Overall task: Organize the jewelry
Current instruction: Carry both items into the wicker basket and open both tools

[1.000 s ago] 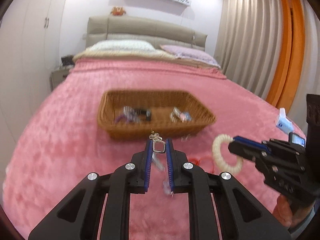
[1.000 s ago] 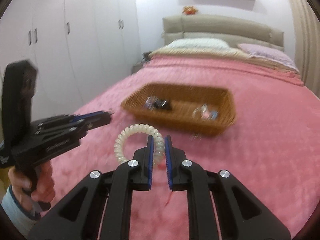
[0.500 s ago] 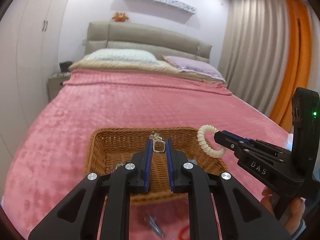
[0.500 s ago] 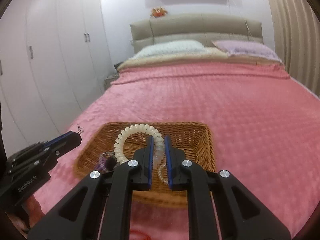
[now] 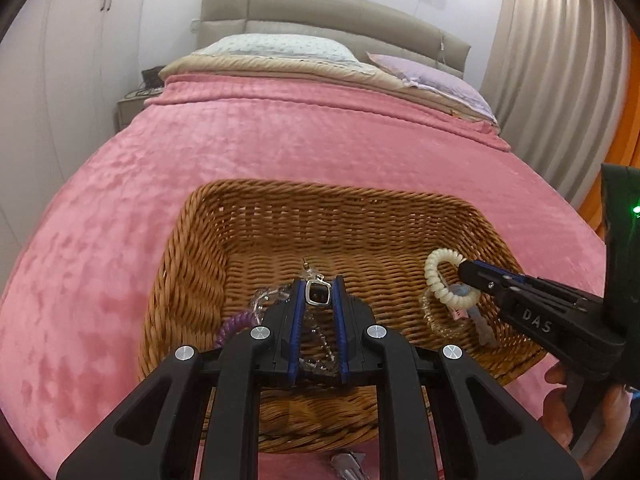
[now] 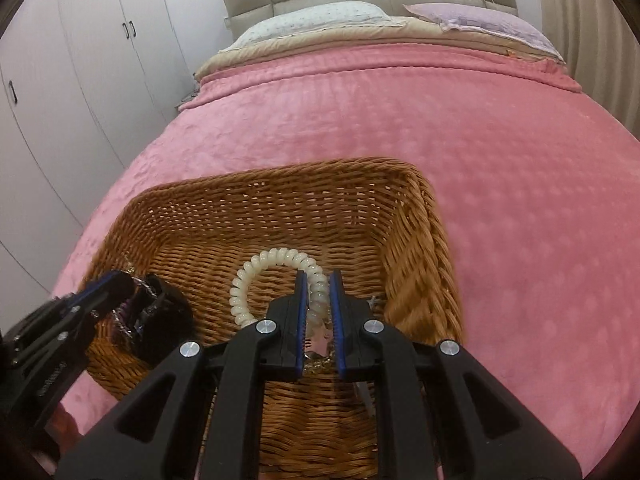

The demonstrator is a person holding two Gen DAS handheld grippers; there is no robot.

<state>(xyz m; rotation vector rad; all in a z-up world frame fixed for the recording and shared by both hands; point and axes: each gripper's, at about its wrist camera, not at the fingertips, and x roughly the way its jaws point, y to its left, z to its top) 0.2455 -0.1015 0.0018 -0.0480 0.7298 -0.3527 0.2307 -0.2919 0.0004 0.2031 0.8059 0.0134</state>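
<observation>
A brown wicker basket (image 5: 240, 200) (image 6: 424, 208) sits on the pink bedspread. My left gripper (image 5: 318, 286) is shut on a small silver square-framed earring (image 5: 317, 293) and holds it over the basket's left half. My right gripper (image 6: 319, 280) (image 5: 464, 270) is shut on a cream spiral coil bracelet (image 6: 276, 258) (image 5: 434, 274) and holds it over the basket's right half. In the basket lie a purple coil band (image 5: 234, 326), a clear bead bracelet (image 5: 430, 316) and other small pieces.
The pink bedspread (image 5: 280, 132) spreads all around the basket. A small metal piece (image 5: 348, 462) lies on the bed in front of the basket's near wall. Pillows (image 5: 280, 46) and headboard are at the far end. White wardrobes (image 6: 60, 80) stand left, curtains right.
Both grippers have moved forward and down from in front of the basket to over its inside, each still holding its piece. The basket now fills the lower views.
</observation>
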